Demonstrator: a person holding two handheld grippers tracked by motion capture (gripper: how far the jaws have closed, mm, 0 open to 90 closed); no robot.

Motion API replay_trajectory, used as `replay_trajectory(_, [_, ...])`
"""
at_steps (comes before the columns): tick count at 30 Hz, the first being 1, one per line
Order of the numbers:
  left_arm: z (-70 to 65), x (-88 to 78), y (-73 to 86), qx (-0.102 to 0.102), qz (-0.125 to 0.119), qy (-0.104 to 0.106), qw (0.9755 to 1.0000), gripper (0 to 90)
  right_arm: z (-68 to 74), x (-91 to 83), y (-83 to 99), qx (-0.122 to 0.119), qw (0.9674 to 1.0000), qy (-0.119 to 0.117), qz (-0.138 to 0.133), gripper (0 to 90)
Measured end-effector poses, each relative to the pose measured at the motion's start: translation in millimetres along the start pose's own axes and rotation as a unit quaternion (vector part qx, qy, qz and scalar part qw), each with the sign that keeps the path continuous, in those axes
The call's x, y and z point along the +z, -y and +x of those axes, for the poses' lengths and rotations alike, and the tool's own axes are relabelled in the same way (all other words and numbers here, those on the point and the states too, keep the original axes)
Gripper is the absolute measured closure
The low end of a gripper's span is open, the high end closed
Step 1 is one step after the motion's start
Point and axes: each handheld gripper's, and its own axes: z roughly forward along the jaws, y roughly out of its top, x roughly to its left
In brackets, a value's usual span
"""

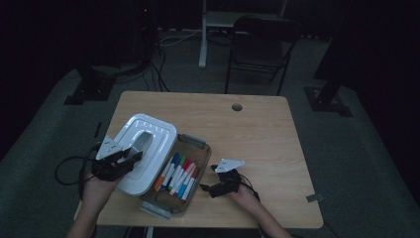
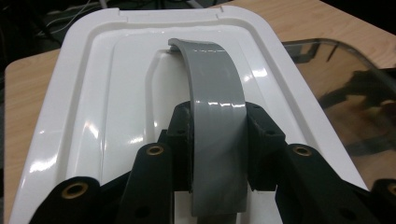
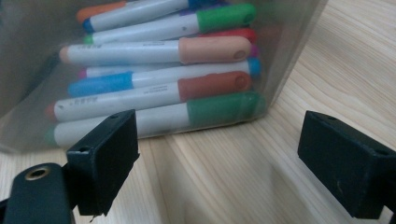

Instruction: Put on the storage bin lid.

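A clear plastic box [image 1: 196, 147] holds several coloured markers [image 1: 177, 174] near the table's front. Its white lid [image 1: 146, 148] is lifted and tilted over the box's left side. My left gripper [image 1: 128, 157] is shut on the lid's grey handle [image 2: 218, 116], with the jaws pressing on both sides of it. My right gripper [image 1: 204, 188] rests low on the table just right of the box, open, with bare wood between its pads [image 3: 108, 154]. Through the box's wall [image 3: 280, 60] the markers [image 3: 159, 77] lie stacked close in front of it.
The wooden table [image 1: 257, 134] has free room to the right and at the back, with a cable hole [image 1: 236, 107] near the far edge. A dark folding chair [image 1: 260, 44] stands beyond the table. Cables trail off the left edge.
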Motion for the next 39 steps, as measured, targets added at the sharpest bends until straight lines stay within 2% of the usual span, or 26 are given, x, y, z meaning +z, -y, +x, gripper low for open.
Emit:
replay_trajectory(4, [-8.4, 2.1, -4.4, 0.011, 0.002, 0.013, 0.9999, 68.4, 4.4, 8.6, -5.7, -0.006, 1.0, 0.003, 0.005, 12.0])
replay_trajectory(5, [-10.9, 2.8, -5.4, 0.011, 0.002, 0.021, 0.9997, 68.4, 4.8, 8.0, -6.4, -0.011, 0.9999, 0.008, 0.003, 12.0])
replay_trajectory(9, [-23.5, 8.1, -8.9, 0.022, 0.005, 0.046, 0.9987, 68.4, -2.8, -5.0, -4.3, -0.004, 0.9998, 0.022, -0.002, 12.0])
replay_trajectory(12, [-32.4, 13.0, -10.3, 0.025, 0.008, 0.059, 0.9979, 68.4, -17.9, -21.9, 4.2, 0.003, 0.9984, 0.056, 0.002, 12.0])
replay_trajectory(15, [-42.3, 18.0, -10.7, 0.027, 0.011, 0.075, 0.9968, 68.4, -33.5, -38.8, 14.2, 0.025, 0.9963, 0.082, 0.001, 12.0])
replay_trajectory(16, [-44.3, 19.1, -10.5, 0.027, 0.012, 0.078, 0.9965, 68.4, -39.9, -47.0, 19.1, 0.026, 0.9946, 0.1, 0.001, 12.0])
replay_trajectory(20, [-52.5, 25.9, -6.7, 0.025, 0.02, 0.096, 0.9948, 68.4, -57.9, -73.2, 34.5, 0.051, 0.9887, 0.141, -0.002, 12.0])
replay_trajectory(23, [-57.5, 30.7, -3.3, 0.033, 0.032, 0.091, 0.9948, 68.4, -69.8, -88.7, 44.8, 0.07, 0.9832, 0.168, -0.004, 12.0])
replay_trajectory(25, [-58.6, 33.0, -1.3, 0.024, 0.034, 0.098, 0.9943, 68.4, -76.0, -96.0, 50.4, 0.08, 0.9792, 0.187, -0.005, 12.1])
replay_trajectory(28, [-60.8, 32.2, 0.1, 0.023, 0.033, 0.093, 0.9949, 68.4, -82.2, -102.5, 57.4, 0.091, 0.9763, 0.196, -0.003, 12.0])
replay_trajectory(31, [-63.3, 32.0, 1.7, 0.02, 0.034, 0.091, 0.9951, 68.2, -86.3, -105.0, 62.2, 0.099, 0.9745, 0.201, 0.001, 12.0])
replay_trajectory(34, [-65.4, 30.4, 2.7, 0.019, 0.035, 0.087, 0.9954, 68.2, -88.2, -105.3, 64.4, 0.107, 0.9744, 0.198, 0.001, 12.1])
replay_trajectory(37, [-68.2, 30.4, 4.6, 0.017, 0.038, 0.094, 0.9947, 68.0, -88.9, -106.5, 65.3, 0.105, 0.9738, 0.202, 0.002, 12.1])
replay_trajectory(39, [-71.3, 31.7, 6.8, 0.021, 0.037, 0.091, 0.9949, 67.9, -90.4, -108.2, 66.6, 0.104, 0.9719, 0.211, 0.008, 12.0])
